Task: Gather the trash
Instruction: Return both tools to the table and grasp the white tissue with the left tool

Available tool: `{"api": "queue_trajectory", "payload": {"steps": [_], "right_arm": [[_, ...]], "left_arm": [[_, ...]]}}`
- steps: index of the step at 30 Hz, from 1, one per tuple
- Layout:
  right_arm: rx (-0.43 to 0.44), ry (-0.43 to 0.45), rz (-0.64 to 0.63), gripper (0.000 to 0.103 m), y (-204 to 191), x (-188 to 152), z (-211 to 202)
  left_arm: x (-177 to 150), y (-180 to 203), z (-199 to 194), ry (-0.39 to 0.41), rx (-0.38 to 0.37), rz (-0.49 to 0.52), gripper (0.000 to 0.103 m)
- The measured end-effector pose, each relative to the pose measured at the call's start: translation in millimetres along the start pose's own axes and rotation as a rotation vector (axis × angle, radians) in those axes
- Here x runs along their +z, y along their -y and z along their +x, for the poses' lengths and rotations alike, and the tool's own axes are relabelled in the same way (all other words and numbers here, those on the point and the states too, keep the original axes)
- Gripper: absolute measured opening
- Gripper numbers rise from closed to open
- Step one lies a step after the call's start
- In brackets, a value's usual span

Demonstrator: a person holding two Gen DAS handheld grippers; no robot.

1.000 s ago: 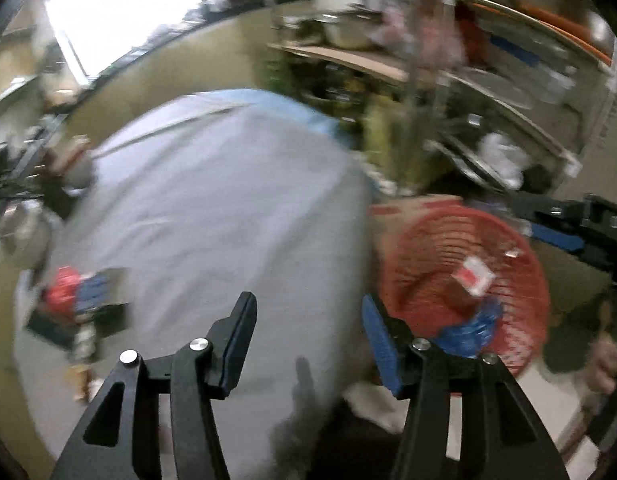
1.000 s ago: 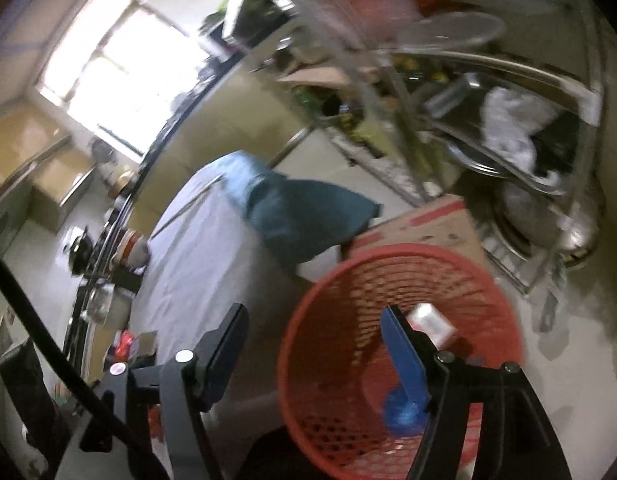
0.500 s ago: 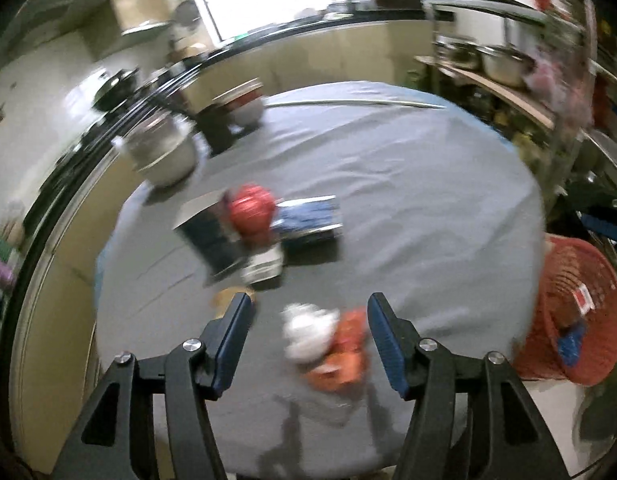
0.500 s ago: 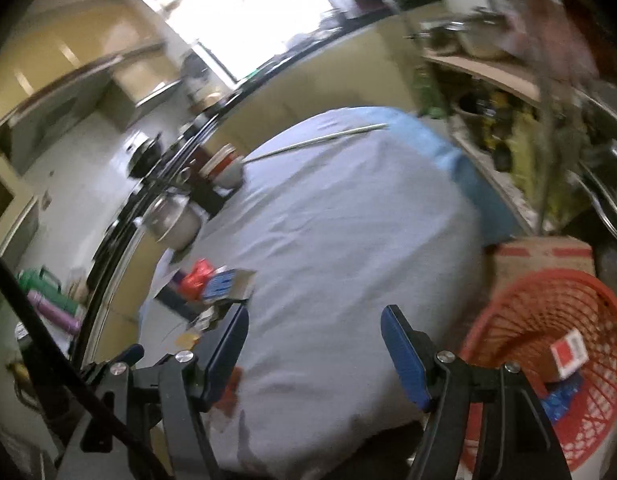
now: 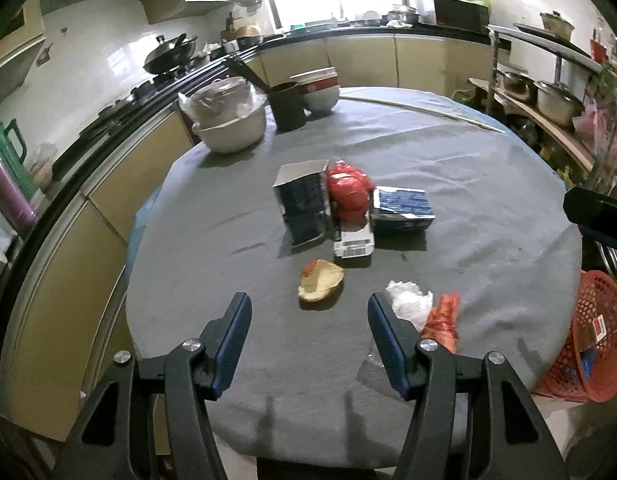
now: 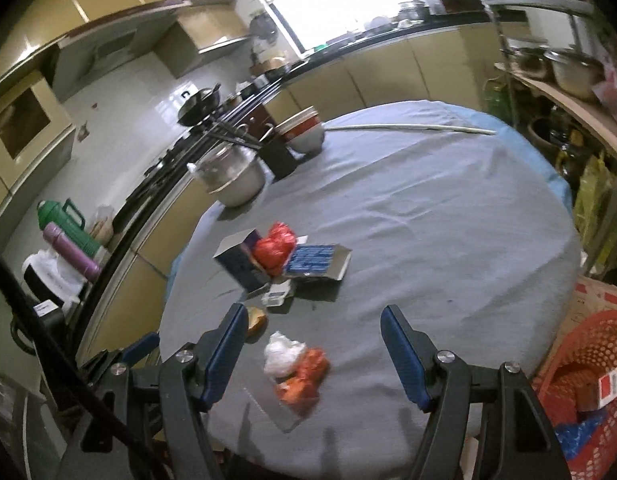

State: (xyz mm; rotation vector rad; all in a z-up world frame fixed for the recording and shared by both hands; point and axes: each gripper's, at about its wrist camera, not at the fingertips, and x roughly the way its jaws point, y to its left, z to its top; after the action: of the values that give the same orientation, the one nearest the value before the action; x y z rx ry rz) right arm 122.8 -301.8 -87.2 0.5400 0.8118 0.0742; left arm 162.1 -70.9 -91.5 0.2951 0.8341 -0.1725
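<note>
Both grippers empty over the littered desk (image 5: 488, 184)

My left gripper (image 5: 309, 340) and right gripper (image 6: 313, 350) gape wide; the white wad (image 6: 282, 354) and orange wrapper (image 6: 304, 378) look light, soft: pinch mid-crumple.

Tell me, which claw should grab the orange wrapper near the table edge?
Probably the right claw. It is open and empty, and the crumpled orange plastic wrapper lies between its fingers. In the left claw's view, the wrapper sits outside its right finger.

grey tablecloth (image 5: 448, 168), red mesh basket (image 5: 600, 320), crumpled red bag (image 5: 347, 190), blue-printed box (image 5: 404, 206).
</note>
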Motion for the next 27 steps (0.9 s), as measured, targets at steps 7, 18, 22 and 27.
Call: {"api": "queue_trajectory", "payload": {"steps": [7, 18, 22, 27], "right_arm": [[0.026, -0.045, -0.061, 0.072, -27.2, -6.7, 16.8], [0.038, -0.112, -0.065, 0.061, -31.0, -21.7, 42.0], [0.012, -0.131, -0.007, 0.061, -8.2, -28.1, 47.0], [-0.015, -0.146, 0.052, 0.061, 18.3, -36.4, 48.8]], "left_arm": [[-7.6, -14.2, 5.0, -0.012, 0.009, -0.029, 0.062], [-20.3, -48.2, 28.5, -0.091, -0.064, -0.118, 0.063], [-22.7, -54.2, 34.1, -0.125, -0.168, -0.165, 0.067], [-15.6, -36.0, 46.7, -0.170, -0.307, -0.186, 0.069]]}}
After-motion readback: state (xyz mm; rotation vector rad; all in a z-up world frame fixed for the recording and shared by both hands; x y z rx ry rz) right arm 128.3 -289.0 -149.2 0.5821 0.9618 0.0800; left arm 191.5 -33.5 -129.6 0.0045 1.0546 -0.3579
